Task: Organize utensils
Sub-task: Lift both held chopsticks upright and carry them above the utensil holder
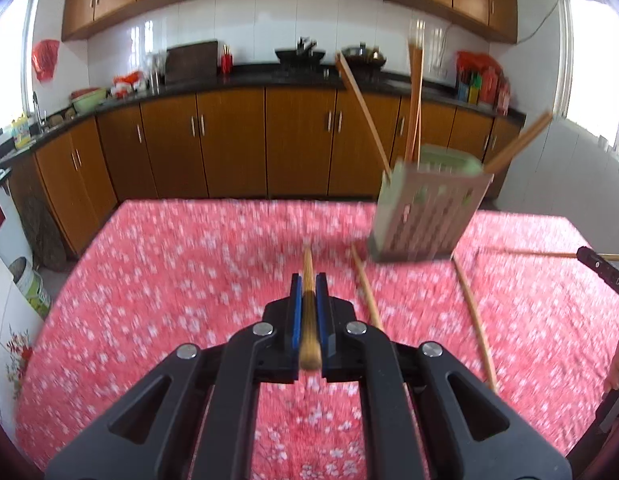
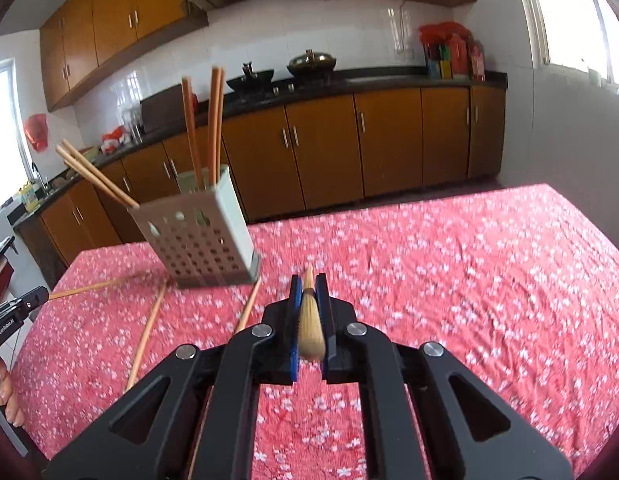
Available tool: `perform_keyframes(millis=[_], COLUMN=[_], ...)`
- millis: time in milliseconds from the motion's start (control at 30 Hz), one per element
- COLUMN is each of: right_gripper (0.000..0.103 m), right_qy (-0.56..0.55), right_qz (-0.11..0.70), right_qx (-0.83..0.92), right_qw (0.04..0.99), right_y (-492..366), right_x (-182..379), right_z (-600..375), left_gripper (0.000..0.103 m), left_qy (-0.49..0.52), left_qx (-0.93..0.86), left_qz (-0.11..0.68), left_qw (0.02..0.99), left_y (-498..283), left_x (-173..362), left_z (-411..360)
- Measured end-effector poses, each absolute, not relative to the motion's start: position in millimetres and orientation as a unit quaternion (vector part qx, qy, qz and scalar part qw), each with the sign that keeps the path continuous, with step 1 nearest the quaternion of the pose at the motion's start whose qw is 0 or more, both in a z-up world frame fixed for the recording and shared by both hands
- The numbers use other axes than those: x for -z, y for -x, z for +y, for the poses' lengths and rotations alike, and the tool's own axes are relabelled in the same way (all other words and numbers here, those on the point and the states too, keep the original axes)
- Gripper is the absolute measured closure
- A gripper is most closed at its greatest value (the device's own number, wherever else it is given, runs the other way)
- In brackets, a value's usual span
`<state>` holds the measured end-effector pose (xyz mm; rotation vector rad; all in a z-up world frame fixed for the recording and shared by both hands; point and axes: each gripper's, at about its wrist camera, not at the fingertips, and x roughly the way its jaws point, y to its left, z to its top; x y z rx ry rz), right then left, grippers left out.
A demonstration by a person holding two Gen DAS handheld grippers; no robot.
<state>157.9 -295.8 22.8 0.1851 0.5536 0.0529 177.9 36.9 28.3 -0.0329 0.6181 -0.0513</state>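
My left gripper (image 1: 308, 280) is shut on a wooden chopstick (image 1: 308, 272) that points forward over the red flowered tablecloth (image 1: 169, 280). My right gripper (image 2: 308, 282) is shut on another chopstick (image 2: 309, 320). A perforated utensil holder (image 1: 427, 216) stands at the table's far side with several chopsticks upright or leaning in it; it also shows in the right wrist view (image 2: 201, 232). Two loose chopsticks (image 1: 367, 292) (image 1: 475, 320) lie on the cloth near the holder; in the right wrist view they lie left of my gripper (image 2: 147, 328) (image 2: 247, 308).
The right gripper's tip (image 1: 601, 268) enters the left view at the right edge with its chopstick. The left gripper (image 2: 17, 308) shows at the right view's left edge. Brown kitchen cabinets (image 1: 229, 140) and a dark counter stand beyond the table.
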Motion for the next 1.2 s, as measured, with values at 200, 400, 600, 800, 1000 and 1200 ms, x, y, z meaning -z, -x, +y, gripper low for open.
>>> perform_keyframes(millis=[200, 400, 600, 800, 1000, 1200], right_gripper=[0.095, 0.095, 0.095, 0.095, 0.095, 0.095], right_qy=[-0.112, -0.119, -0.12, -0.134, -0.141, -0.121], right_qz=[0.241, 0.223, 0.199, 0.161, 0.117, 0.082], right_qx=[-0.036, -0.041, -0.052, -0.092, -0.126, -0.118], right_qw=[0.963, 0.967, 0.971, 0.973, 0.975, 0.982], right_y=[-161.8, -161.4, -161.8, -154.6, -152.0, -169.9], right_x=[-49.1, -62.9, -82.0, -113.9, -151.8, -172.6], right_z=[-299.6, -297.5, -290.6, -282.6, -272.3, -255.7], left_gripper=[0.095, 0.095, 0.095, 0.095, 0.095, 0.095], left_qy=[0.034, 0.034, 0.035, 0.05, 0.071, 0.077], left_qx=[0.028, 0.027, 0.038, 0.079, 0.115, 0.107], left_qz=[0.272, 0.251, 0.237, 0.212, 0.162, 0.12], left_qw=[0.961, 0.967, 0.97, 0.973, 0.978, 0.984], left_y=[-185.2, -188.7, -182.6, -172.9, -170.4, -189.7], left_x=[-62.6, -82.5, -94.2, -123.5, -168.1, -200.3], left_z=[44.1, 46.4, 41.4, 26.8, 6.4, -14.4])
